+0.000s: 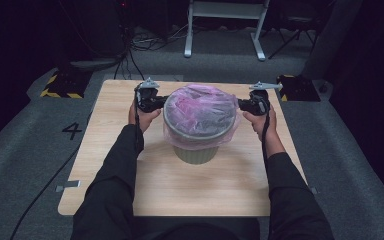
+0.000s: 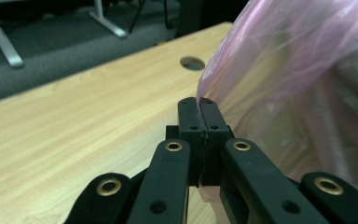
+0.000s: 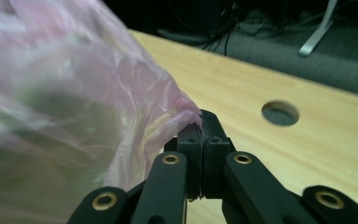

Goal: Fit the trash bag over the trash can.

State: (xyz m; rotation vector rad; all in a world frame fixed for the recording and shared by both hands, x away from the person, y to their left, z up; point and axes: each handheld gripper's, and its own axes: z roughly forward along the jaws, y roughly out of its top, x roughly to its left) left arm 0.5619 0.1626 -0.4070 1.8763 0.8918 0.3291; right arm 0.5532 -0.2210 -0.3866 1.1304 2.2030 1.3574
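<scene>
Two grippers pinch the same pink plastic bag from opposite sides. The bag is draped over the mouth of a pale green bin that stands upright near the middle of the wooden desk, and its skirt hangs a short way down the bin's wall. In the high view the left gripper sits at the bin's 9 o'clock and the right gripper at its 3 o'clock, each held by a hand with a dark sleeve behind it. In the left gripper view the jaws are pressed together on a thin edge of the bag, the film running up from between them. In the right gripper view the jaws are likewise clamped on a bunched corner of the bag, with a round hole in the desk at about 2 o'clock from the jaw tips.
</scene>
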